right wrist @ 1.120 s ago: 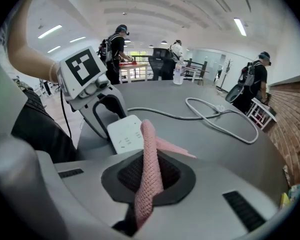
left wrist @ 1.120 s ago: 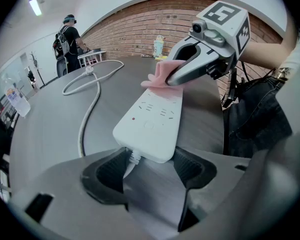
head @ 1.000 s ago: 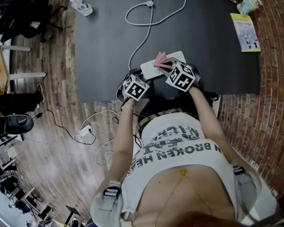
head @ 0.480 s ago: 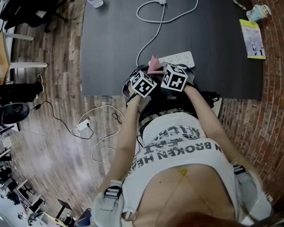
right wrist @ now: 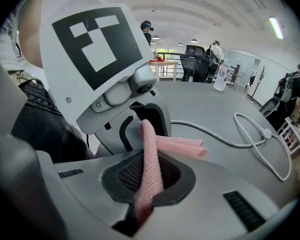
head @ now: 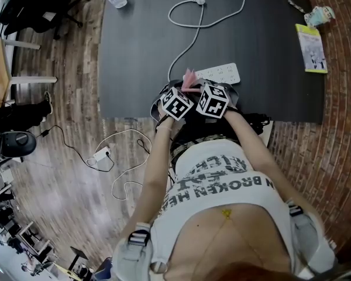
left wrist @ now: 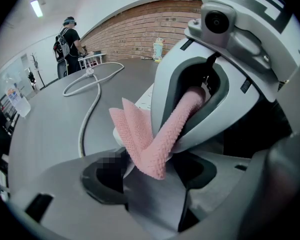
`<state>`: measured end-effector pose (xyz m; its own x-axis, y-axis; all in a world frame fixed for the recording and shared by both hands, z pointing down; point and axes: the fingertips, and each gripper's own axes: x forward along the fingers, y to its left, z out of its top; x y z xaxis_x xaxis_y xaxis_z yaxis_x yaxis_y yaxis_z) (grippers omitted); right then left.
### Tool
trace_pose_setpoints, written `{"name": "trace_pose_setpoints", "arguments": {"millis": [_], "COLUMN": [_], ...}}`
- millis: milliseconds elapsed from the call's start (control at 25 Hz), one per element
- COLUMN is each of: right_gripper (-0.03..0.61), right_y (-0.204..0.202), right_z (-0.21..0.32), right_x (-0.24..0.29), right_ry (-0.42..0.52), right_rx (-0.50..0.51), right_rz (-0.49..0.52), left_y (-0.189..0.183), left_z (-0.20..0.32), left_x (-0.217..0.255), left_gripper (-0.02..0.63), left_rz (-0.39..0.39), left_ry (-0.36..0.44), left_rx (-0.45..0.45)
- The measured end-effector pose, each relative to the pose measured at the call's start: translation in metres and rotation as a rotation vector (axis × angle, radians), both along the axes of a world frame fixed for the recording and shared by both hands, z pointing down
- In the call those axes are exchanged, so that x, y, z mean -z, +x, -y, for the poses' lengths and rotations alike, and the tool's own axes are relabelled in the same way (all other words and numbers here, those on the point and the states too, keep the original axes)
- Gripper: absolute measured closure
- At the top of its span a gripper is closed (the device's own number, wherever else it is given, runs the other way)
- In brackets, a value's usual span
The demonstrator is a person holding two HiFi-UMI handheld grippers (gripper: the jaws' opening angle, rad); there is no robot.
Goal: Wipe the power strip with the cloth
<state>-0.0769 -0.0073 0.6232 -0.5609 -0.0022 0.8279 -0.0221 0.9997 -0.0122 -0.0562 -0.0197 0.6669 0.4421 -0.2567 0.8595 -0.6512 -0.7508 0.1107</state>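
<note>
Cloth (left wrist: 155, 144) pinched by left gripper (left wrist: 152, 176) and right gripper (right wrist: 144, 204) alike | right gripper shifted slightly back since 0.5 s ago | power strip (head: 220, 73) beyond fingertips, unmoved

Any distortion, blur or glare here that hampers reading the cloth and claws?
Head view: strong wide-angle bending toward the edges; the power strip is small but sharp. Left gripper view: black circular vignette, cloth crisp. Right gripper view: same vignette, ceiling light bright without flare, cloth in focus.
</note>
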Motion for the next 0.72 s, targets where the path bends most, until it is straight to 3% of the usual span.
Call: {"name": "trace_pose_setpoints", "arguments": {"millis": [720], "right_gripper": [0.561], "right_y": [0.012], "right_z": [0.006], "right_x": [-0.001], "right_ry": [-0.008], "right_rx": [-0.061], "right_rz": [0.009], "left_y": [0.000], "left_z": [0.000], "left_x": [-0.001], "left_gripper": [0.336], "left_rz": [-0.004], "left_ry": [-0.001], "left_rx": [0.001]}}
